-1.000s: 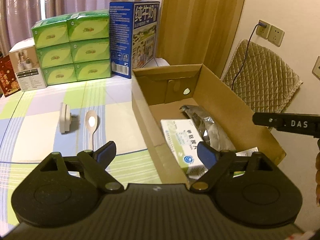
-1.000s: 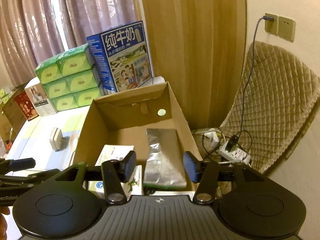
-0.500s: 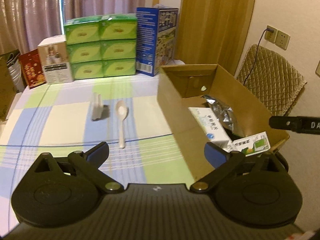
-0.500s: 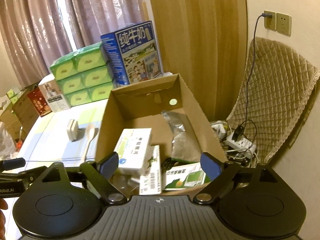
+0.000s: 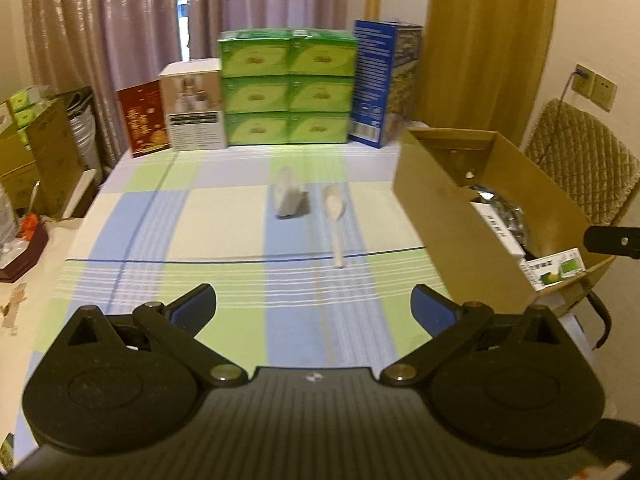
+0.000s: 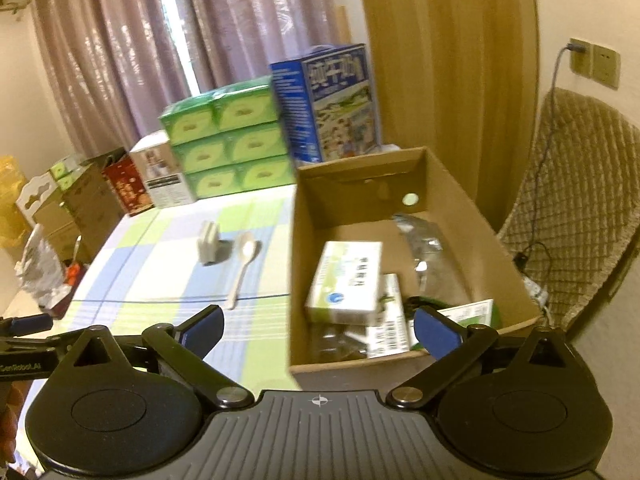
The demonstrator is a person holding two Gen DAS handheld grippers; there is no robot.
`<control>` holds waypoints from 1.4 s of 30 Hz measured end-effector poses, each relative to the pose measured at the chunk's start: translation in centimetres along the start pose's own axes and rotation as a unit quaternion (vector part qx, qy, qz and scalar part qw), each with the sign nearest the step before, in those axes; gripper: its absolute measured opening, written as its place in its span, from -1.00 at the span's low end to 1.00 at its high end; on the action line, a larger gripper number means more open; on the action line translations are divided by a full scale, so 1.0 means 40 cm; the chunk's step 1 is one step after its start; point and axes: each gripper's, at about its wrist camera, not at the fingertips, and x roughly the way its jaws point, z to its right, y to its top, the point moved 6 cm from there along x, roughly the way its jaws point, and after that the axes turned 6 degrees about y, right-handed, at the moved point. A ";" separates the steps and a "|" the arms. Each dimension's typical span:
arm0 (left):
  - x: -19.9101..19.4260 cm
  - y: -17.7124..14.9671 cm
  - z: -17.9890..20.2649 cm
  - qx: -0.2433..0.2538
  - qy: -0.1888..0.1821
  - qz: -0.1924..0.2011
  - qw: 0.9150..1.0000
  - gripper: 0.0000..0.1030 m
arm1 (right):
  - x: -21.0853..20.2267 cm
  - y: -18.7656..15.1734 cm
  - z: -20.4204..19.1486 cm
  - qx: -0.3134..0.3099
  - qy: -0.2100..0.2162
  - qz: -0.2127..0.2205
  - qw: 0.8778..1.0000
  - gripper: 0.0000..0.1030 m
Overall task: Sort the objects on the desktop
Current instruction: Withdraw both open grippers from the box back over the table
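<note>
A white plastic spoon (image 5: 335,216) (image 6: 243,270) and a small white upright block (image 5: 287,197) (image 6: 209,242) lie on the checked tablecloth. An open cardboard box (image 5: 448,216) (image 6: 320,188) stands at the table's right edge, holding a green-and-white medicine box (image 6: 346,282), a silver foil pouch (image 6: 424,246) and other small packs. My left gripper (image 5: 314,310) is open and empty, above the cloth near the front edge. My right gripper (image 6: 318,326) is open and empty, above the box's near end.
Stacked green tissue packs (image 5: 288,88), a blue milk carton (image 5: 382,80), a white box (image 5: 194,106) and a red box (image 5: 144,118) line the table's back edge. A quilted chair (image 6: 580,200) stands right of the box. Cartons stand on the floor at left (image 5: 40,148).
Both grippers have pulled back and up from the box and opened wider. The left view has swung left, so the spoon and block now sit in its middle.
</note>
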 end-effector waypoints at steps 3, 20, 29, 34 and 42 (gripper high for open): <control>-0.011 -0.009 -0.039 -0.005 0.008 0.000 1.000 0.97 | 0.009 -0.007 -0.040 -0.010 0.009 -0.003 1.000 0.94; 0.010 -0.051 -0.167 -0.028 0.028 -0.013 0.999 0.98 | 0.087 -0.038 -0.181 -0.047 0.042 -0.026 0.998 0.96; 0.078 -0.064 -0.217 -0.038 0.034 -0.024 0.998 0.97 | 0.169 -0.048 -0.233 -0.062 0.057 -0.041 0.996 0.96; 0.143 -0.049 -0.234 -0.026 0.034 -0.025 0.999 0.98 | 0.241 -0.045 -0.256 -0.071 0.062 -0.043 0.995 0.95; 0.294 -0.024 -0.253 -0.010 0.035 -0.024 0.999 0.97 | 0.406 -0.034 -0.256 -0.071 0.054 -0.042 0.995 0.78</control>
